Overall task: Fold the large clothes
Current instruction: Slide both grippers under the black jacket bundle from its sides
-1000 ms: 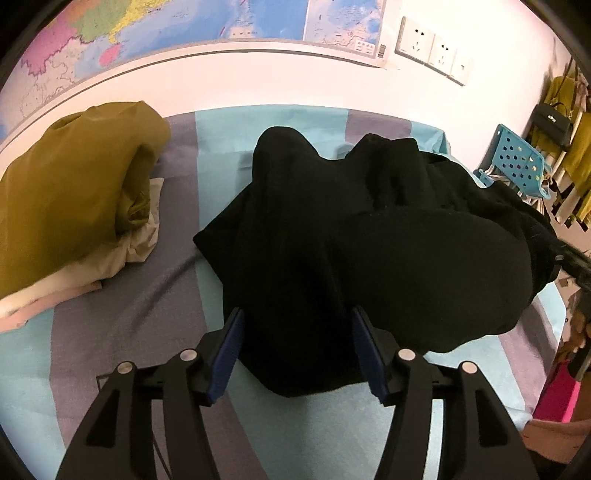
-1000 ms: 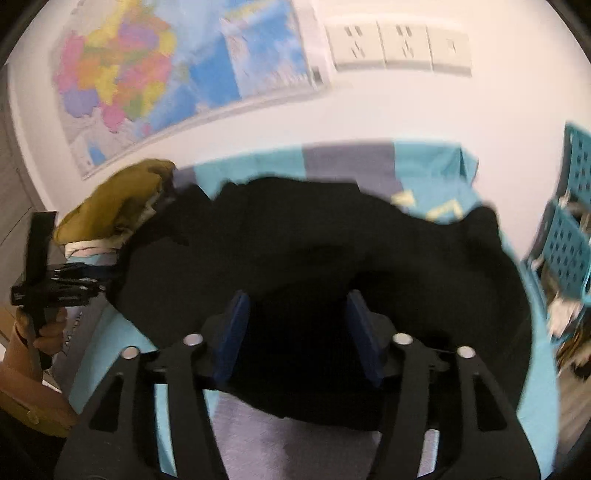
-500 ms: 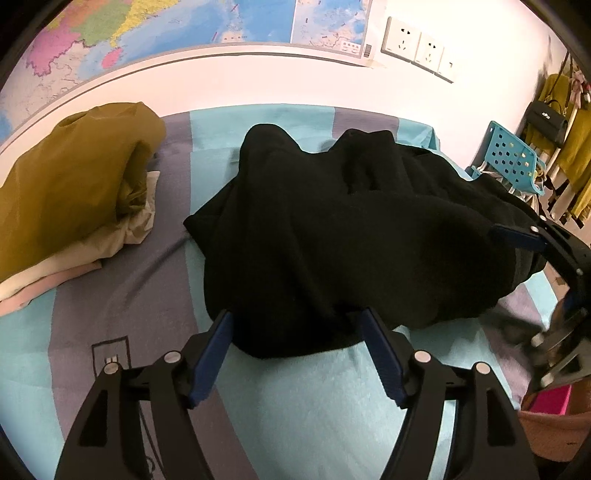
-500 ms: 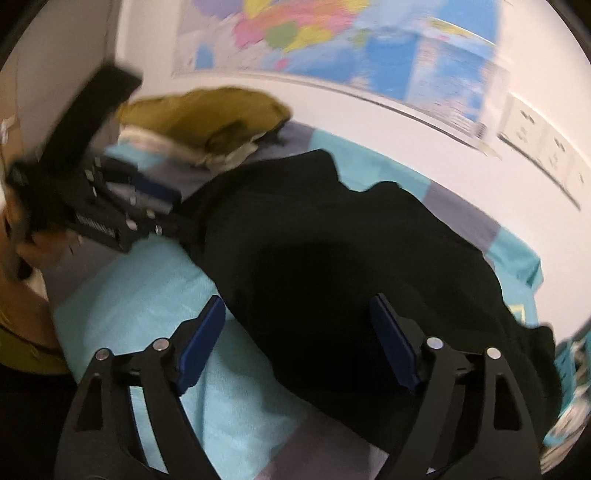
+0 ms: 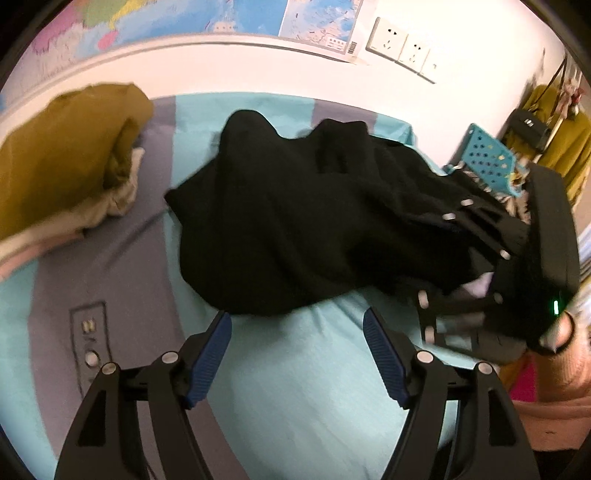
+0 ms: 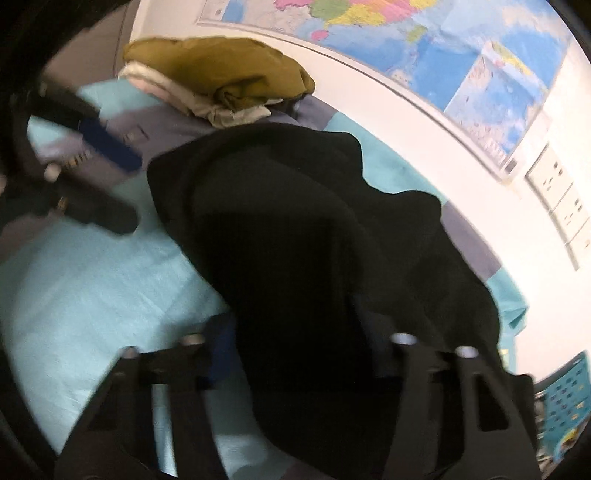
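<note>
A large black garment [image 5: 295, 221] lies crumpled across the striped teal and grey bed sheet [image 5: 295, 387]. My left gripper [image 5: 297, 319] is open just short of the garment's near hem, with nothing between its blue pads [image 5: 210, 354]. My right gripper [image 5: 436, 254] is at the garment's right end, its jaws closing on a bunch of black cloth. In the right wrist view the black garment [image 6: 295, 221] drapes over my right gripper [image 6: 295, 332] and hides one finger. The left gripper [image 6: 135, 192] shows blurred at the garment's far end.
A pile of olive and cream clothes [image 5: 62, 158] sits at the sheet's left, against the white wall with a map [image 5: 166, 14] and sockets [image 5: 402, 48]. A teal perforated stool [image 5: 487, 158] stands past the bed's right end. A person's hand [image 5: 557, 332] in a pink sleeve holds the right gripper.
My left gripper opened wider and drew back, so the black cloth is out of its jaws. My right gripper rolled, swung to the garment's right end and closed on the cloth.
</note>
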Motion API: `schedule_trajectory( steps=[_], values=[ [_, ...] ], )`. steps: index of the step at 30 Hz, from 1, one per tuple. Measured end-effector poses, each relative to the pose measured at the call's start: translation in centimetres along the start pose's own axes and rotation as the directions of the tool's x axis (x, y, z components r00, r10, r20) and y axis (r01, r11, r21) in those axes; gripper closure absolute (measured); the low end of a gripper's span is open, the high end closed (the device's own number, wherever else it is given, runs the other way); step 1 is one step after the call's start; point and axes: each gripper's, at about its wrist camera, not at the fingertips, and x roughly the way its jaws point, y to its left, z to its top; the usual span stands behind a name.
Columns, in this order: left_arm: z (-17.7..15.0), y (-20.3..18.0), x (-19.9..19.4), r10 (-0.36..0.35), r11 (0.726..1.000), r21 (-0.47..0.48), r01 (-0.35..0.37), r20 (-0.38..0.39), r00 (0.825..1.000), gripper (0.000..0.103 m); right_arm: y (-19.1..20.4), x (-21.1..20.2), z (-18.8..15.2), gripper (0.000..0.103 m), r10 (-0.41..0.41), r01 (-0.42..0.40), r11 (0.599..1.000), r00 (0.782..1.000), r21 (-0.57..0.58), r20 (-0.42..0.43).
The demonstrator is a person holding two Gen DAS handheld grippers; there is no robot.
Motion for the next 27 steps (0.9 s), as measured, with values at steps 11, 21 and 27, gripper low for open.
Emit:
schedule_trajectory(
  steps=[11, 21, 27],
  values=[
    [0.2, 0.5, 2.6, -0.352, 0.923, -0.175, 0.344, -0.016, 0.936, 0.032, -3.7, -2.0, 0.4, 0.085, 0.146, -0.162, 0.96, 0.986, 0.229, 0.084],
    [2.6, 2.2, 5.8, -0.388, 0.841, -0.374, 0.391, 0.087, 0.918, 0.028, -4.3, -2.6, -0.6, 0.077, 0.183, -0.209, 0.923, 0.977, 0.322, 0.109],
    [3.4, 2.3, 7.0, -0.404, 0.809, -0.412, 0.419, 0.128, 0.906, 0.025, -6.2, -5.2, -3.0, 0.06, 0.251, -0.322, 0.832, 0.945, 0.452, 0.212]
  ],
)
